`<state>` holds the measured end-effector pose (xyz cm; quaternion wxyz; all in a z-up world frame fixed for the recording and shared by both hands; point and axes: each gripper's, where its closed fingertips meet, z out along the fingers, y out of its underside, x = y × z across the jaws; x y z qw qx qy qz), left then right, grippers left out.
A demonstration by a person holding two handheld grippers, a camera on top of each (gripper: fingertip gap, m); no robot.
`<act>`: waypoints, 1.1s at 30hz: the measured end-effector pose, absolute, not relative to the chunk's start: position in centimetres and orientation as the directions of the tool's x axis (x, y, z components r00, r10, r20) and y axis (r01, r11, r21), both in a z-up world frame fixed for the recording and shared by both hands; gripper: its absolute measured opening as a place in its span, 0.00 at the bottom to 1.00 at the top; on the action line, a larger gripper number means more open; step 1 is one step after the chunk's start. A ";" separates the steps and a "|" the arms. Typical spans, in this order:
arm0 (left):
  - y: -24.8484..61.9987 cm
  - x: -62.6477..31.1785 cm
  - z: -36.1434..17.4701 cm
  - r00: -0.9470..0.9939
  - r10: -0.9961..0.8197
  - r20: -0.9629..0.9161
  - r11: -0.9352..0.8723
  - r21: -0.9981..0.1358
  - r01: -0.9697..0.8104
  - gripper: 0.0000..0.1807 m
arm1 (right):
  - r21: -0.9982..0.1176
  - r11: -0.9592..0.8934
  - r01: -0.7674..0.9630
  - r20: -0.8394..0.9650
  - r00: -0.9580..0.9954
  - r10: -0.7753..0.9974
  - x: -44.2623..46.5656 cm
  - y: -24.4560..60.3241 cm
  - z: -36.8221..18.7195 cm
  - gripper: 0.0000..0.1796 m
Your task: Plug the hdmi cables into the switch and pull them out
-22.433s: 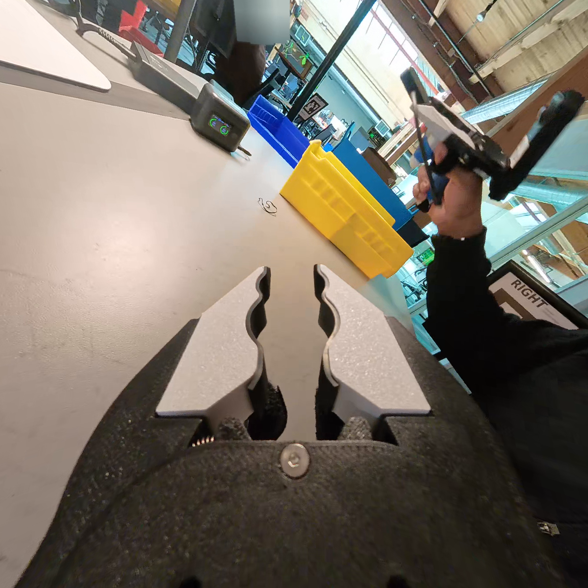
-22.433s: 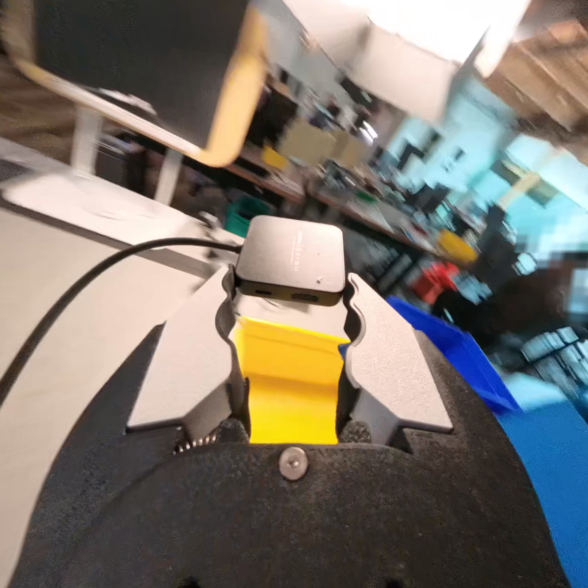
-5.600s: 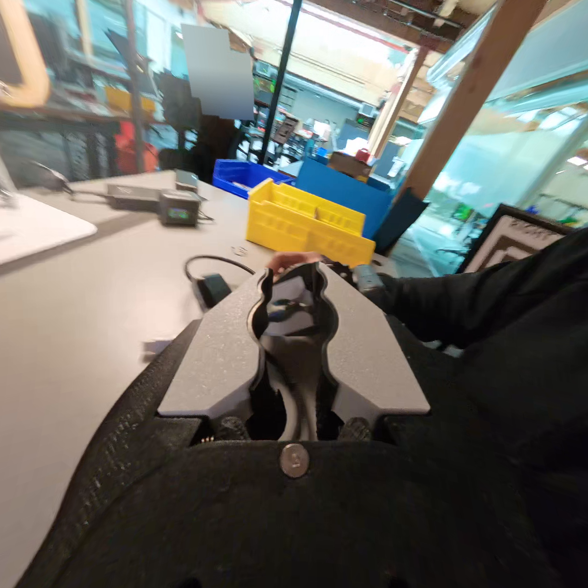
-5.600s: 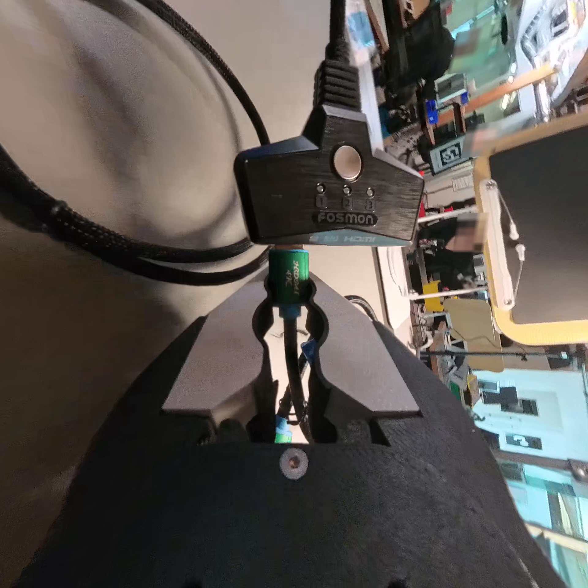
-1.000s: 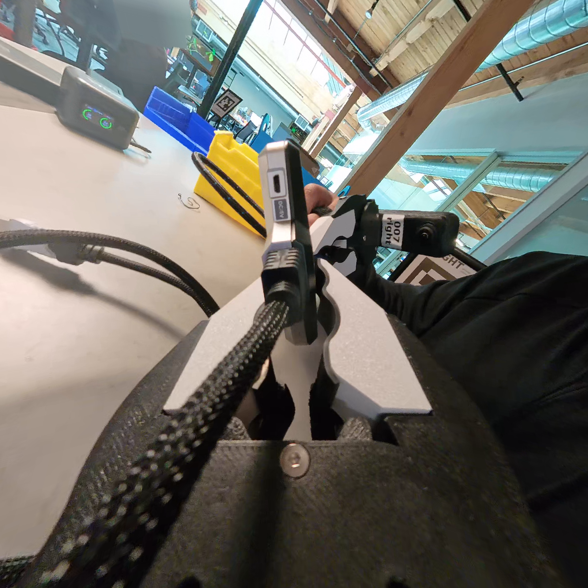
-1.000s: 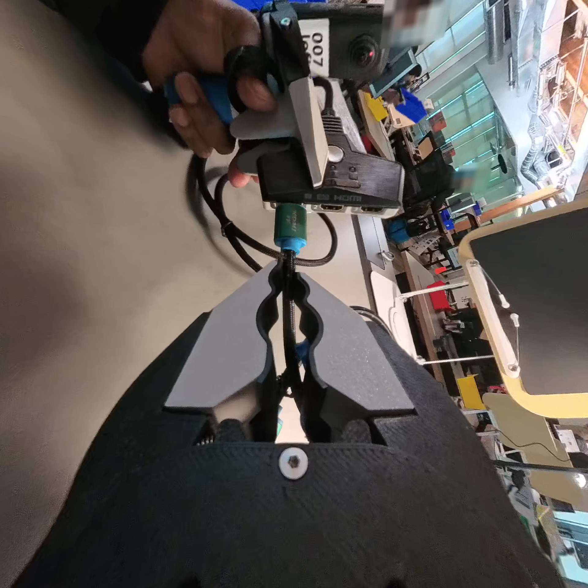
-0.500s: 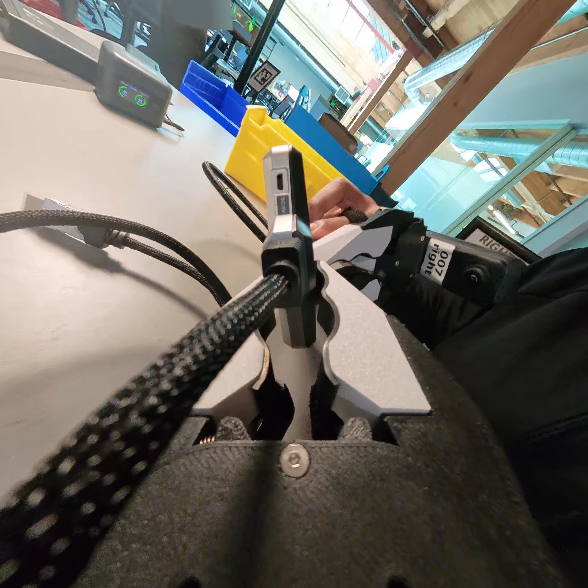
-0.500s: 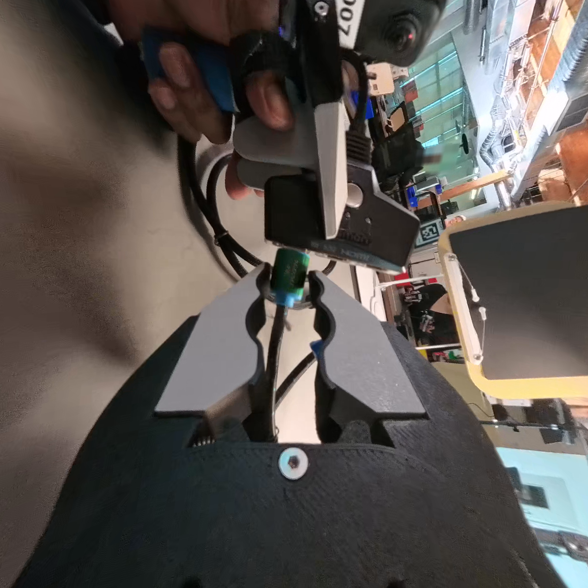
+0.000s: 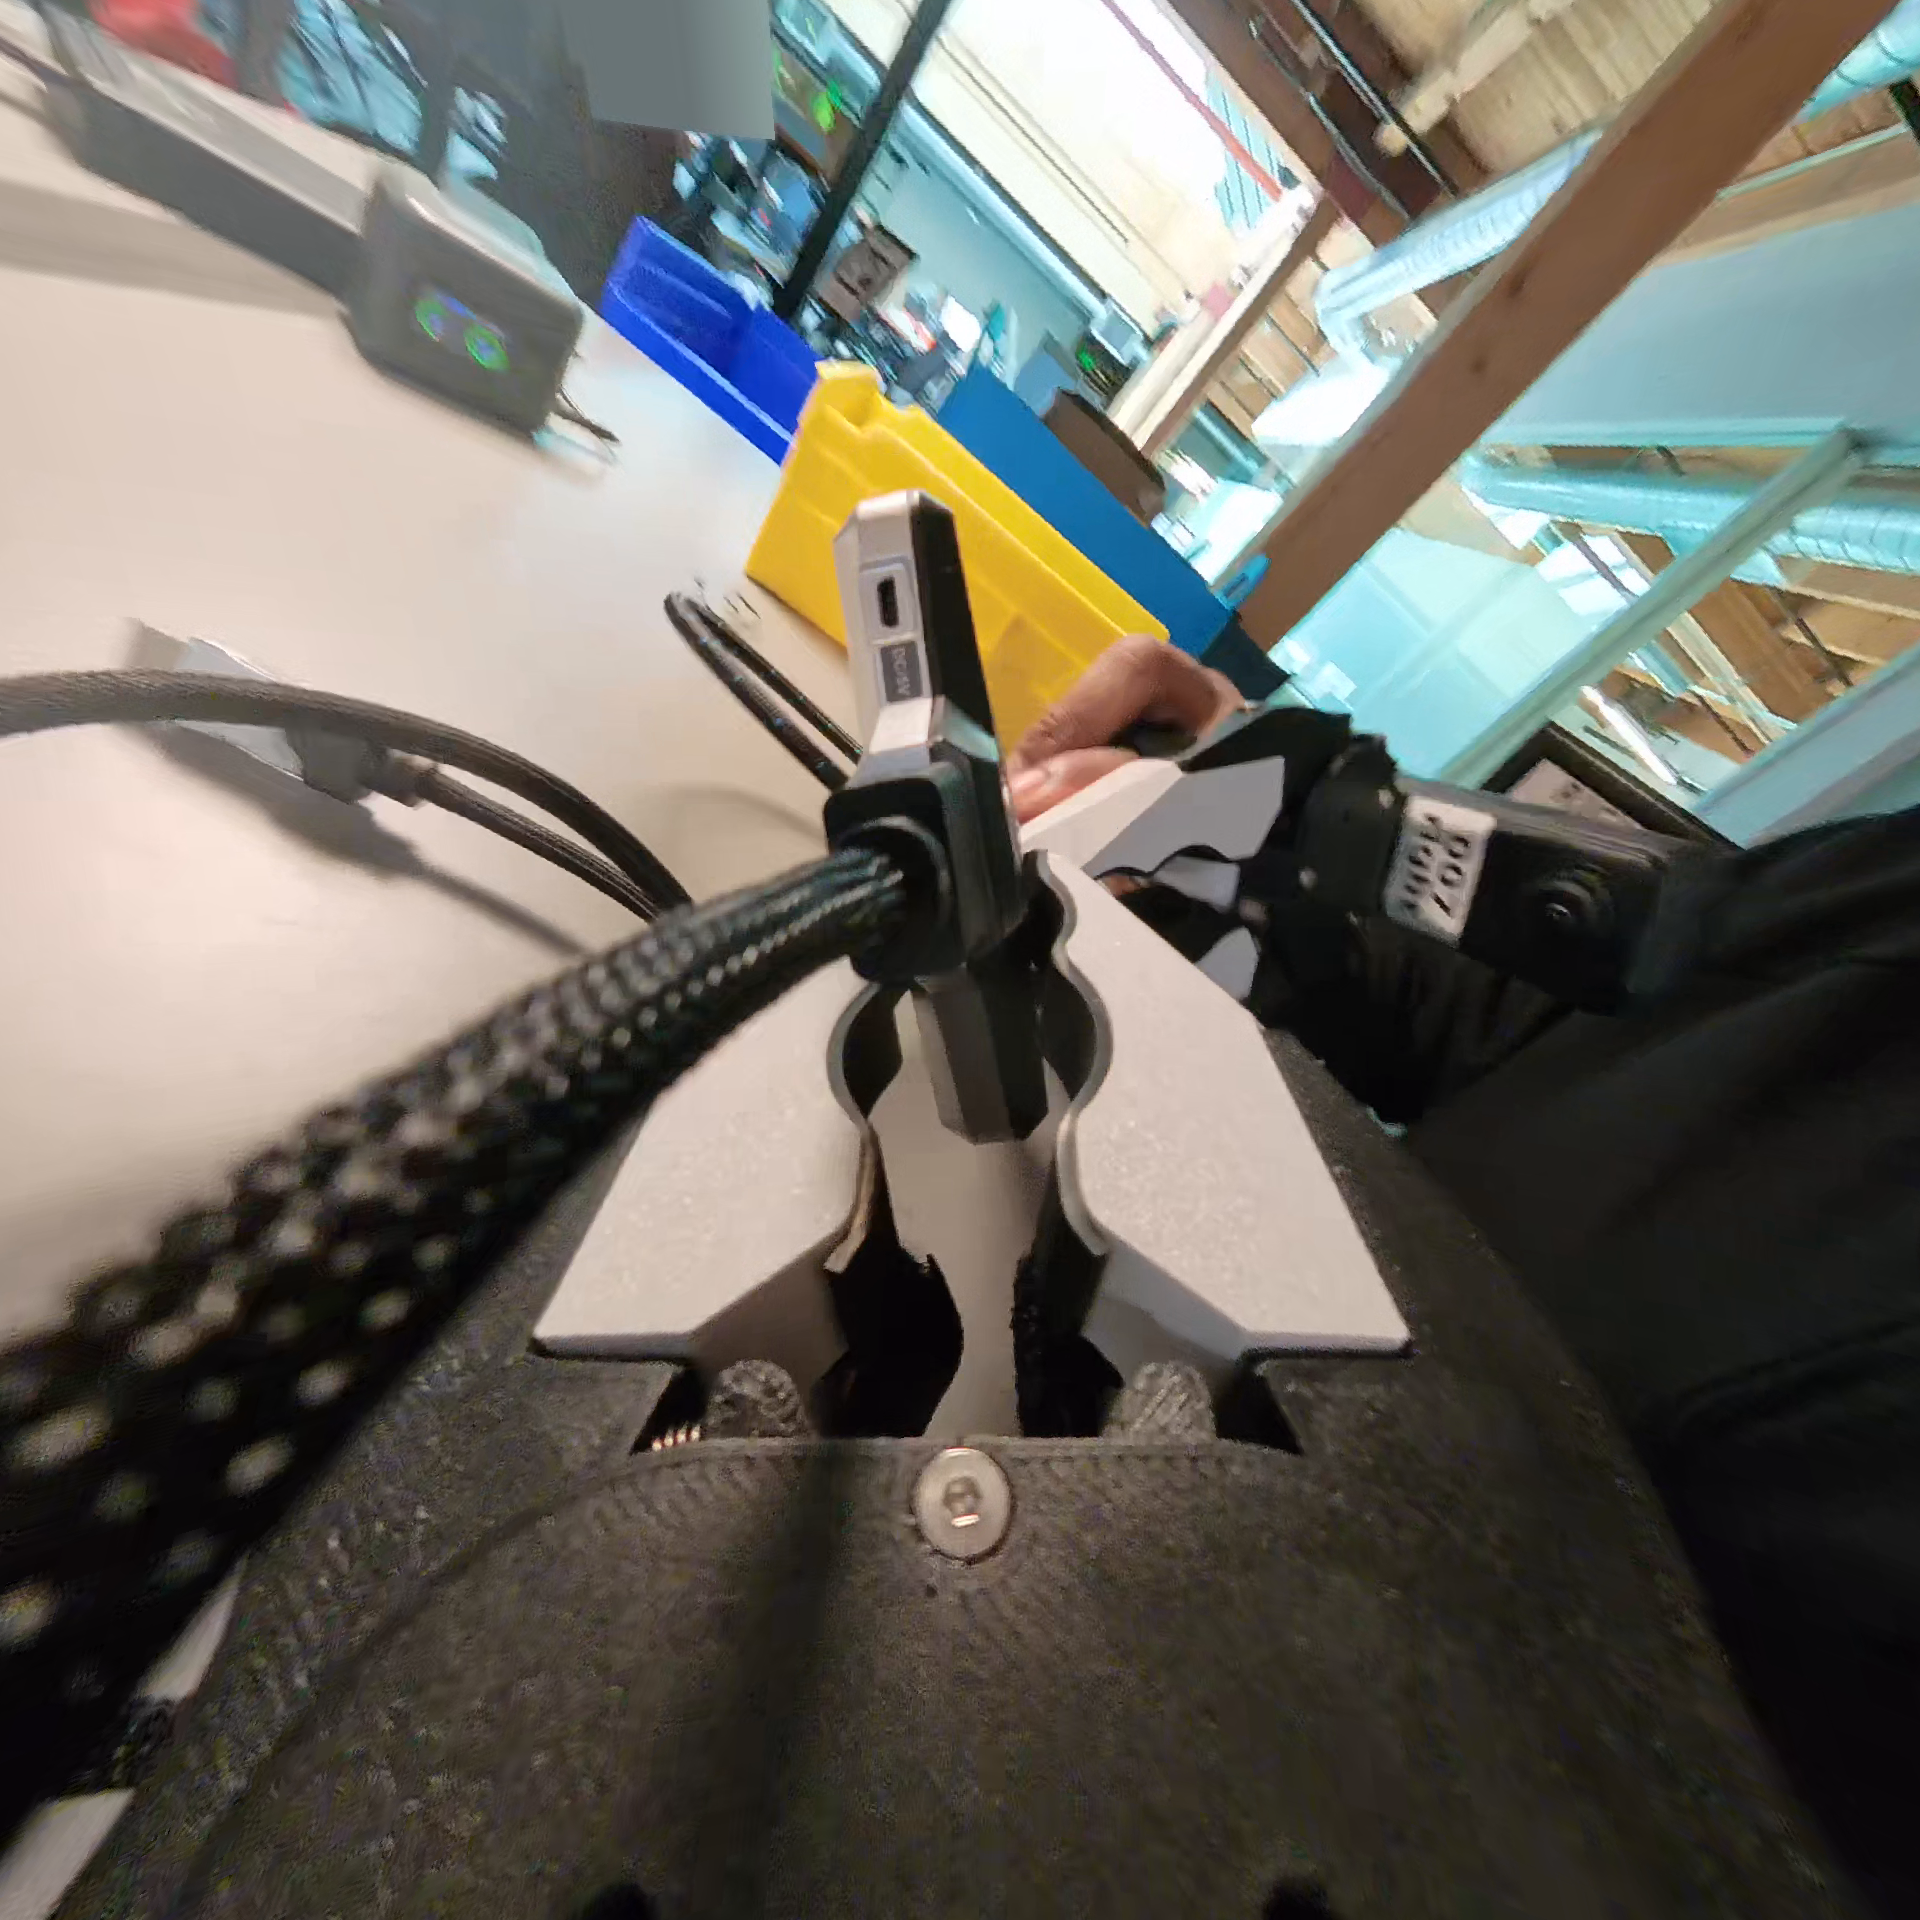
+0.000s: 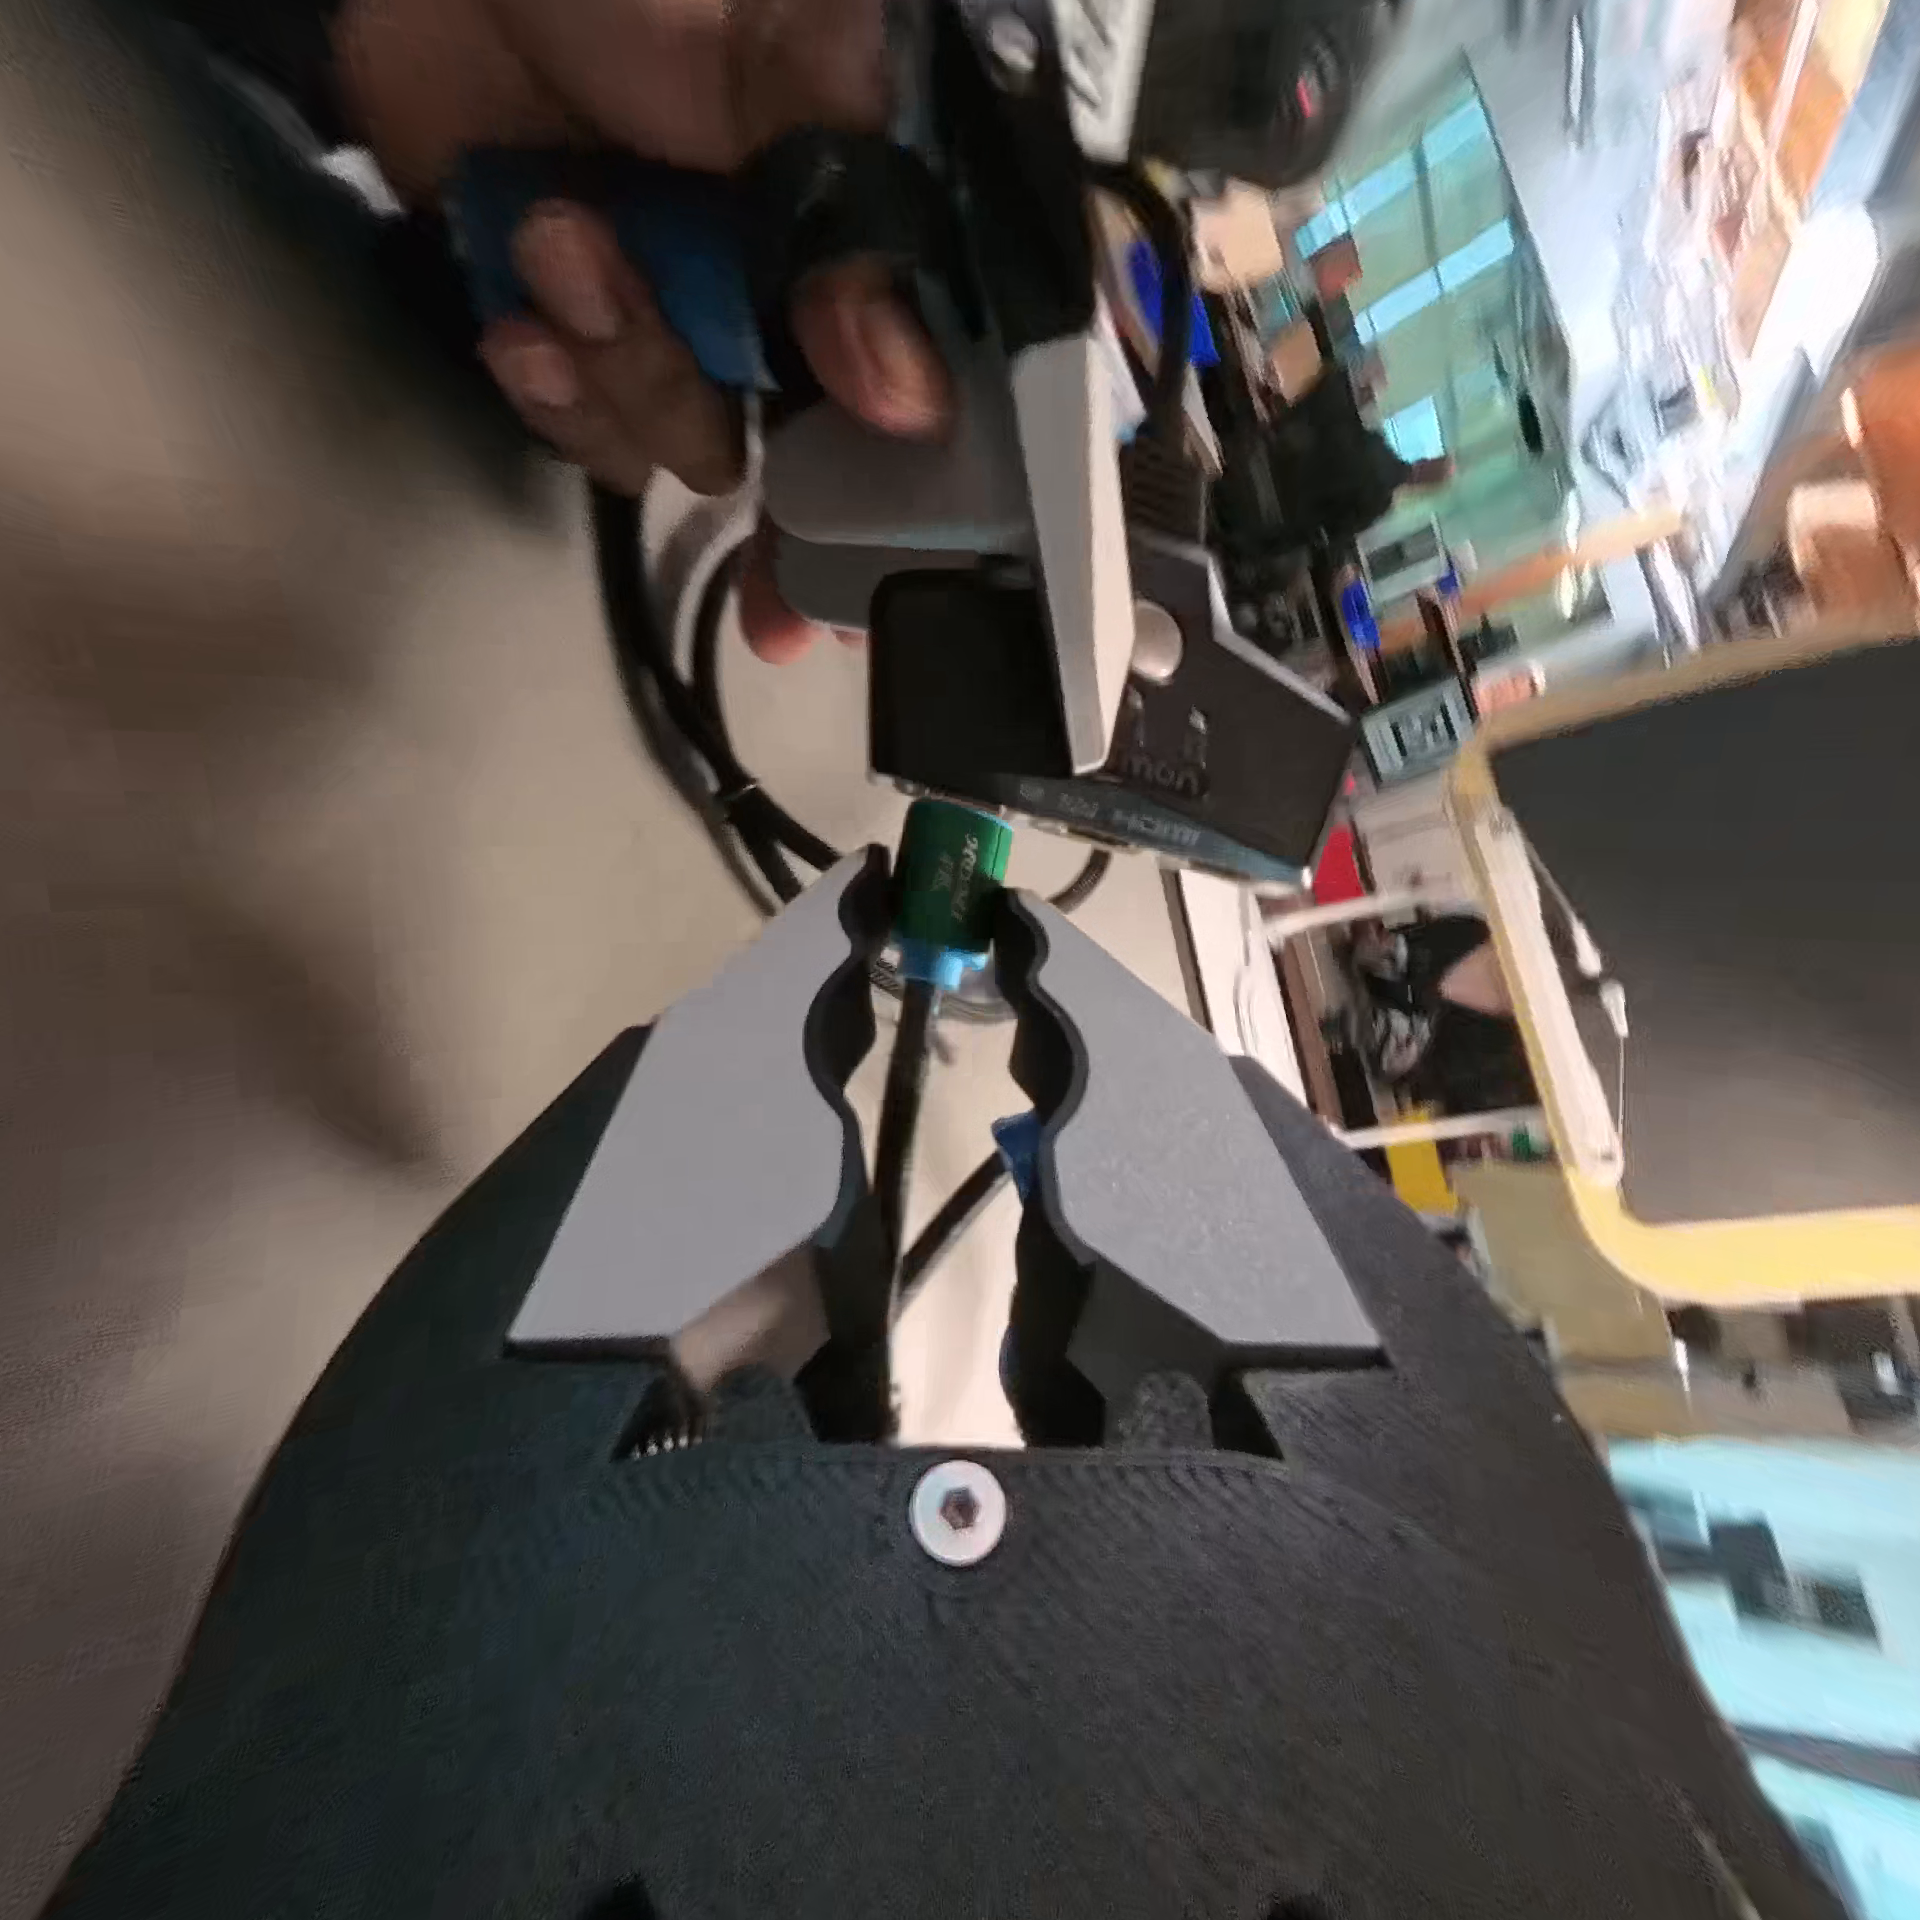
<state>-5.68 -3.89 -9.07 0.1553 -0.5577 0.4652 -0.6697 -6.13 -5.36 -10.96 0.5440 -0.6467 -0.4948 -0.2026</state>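
Note:
My left gripper (image 9: 966, 935) is shut on the black HDMI switch (image 9: 935, 831) and holds it edge-on above the table. A thick braided cable (image 9: 520, 1039) leaves the switch toward the lower left. In the right wrist view the switch (image 10: 1195, 748) shows its port face, clamped by the left gripper's grey fingers (image 10: 1070, 520). My right gripper (image 10: 935, 899) has its tips closed on the green HDMI plug (image 10: 951, 862). The plug's front end sits in the leftmost port. Its thin black cable (image 10: 894, 1143) runs back between my jaws.
A yellow bin (image 9: 935, 551) and blue bins (image 9: 707, 312) stand at the table's far side. A dark box with green lights (image 9: 457, 312) sits at the back left. Braided cable loops (image 9: 468, 748) lie on the table. A yellow-framed dark screen (image 10: 1662, 935) is on the right. Both grippers' tips are close together, under 4 cm apart.
My right gripper slid forward from the thin cable to the green plug, opening on the way and closing on the plug. The left gripper kept hold of the switch, now a little closer.

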 end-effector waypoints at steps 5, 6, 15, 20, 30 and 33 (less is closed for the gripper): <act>-5.3 -5.6 -8.4 -0.394 -0.685 0.613 -0.513 -0.790 -0.336 0.12 | -0.510 0.134 0.849 0.803 0.414 0.429 -5.4 -6.2 -9.7 0.13; -5.2 -5.7 -8.2 -0.395 -0.689 0.607 -0.512 -0.794 -0.327 0.12 | -0.515 0.126 0.848 0.801 0.423 0.423 -5.6 -6.1 -9.7 0.13; -5.9 -5.7 -7.8 -0.437 -0.654 0.618 -0.527 -0.786 -0.324 0.12 | -0.516 0.152 0.843 0.791 0.401 0.462 -5.6 -7.1 -9.3 0.13; -6.4 -6.1 -8.4 -0.452 -0.648 0.613 -0.496 -0.790 -0.361 0.12 | -0.520 0.181 0.835 0.776 0.373 0.508 -5.6 -7.7 -9.5 0.13; -7.5 -6.7 -8.7 -0.508 -0.608 0.610 -0.451 -0.792 -0.411 0.12 | -0.539 0.184 0.822 0.732 0.349 0.585 -6.5 -9.0 -9.9 0.13; -6.6 -6.5 -8.4 -0.483 -0.624 0.614 -0.487 -0.789 -0.374 0.12 | -0.538 0.140 0.831 0.753 0.399 0.523 -6.0 -7.8 -9.6 0.12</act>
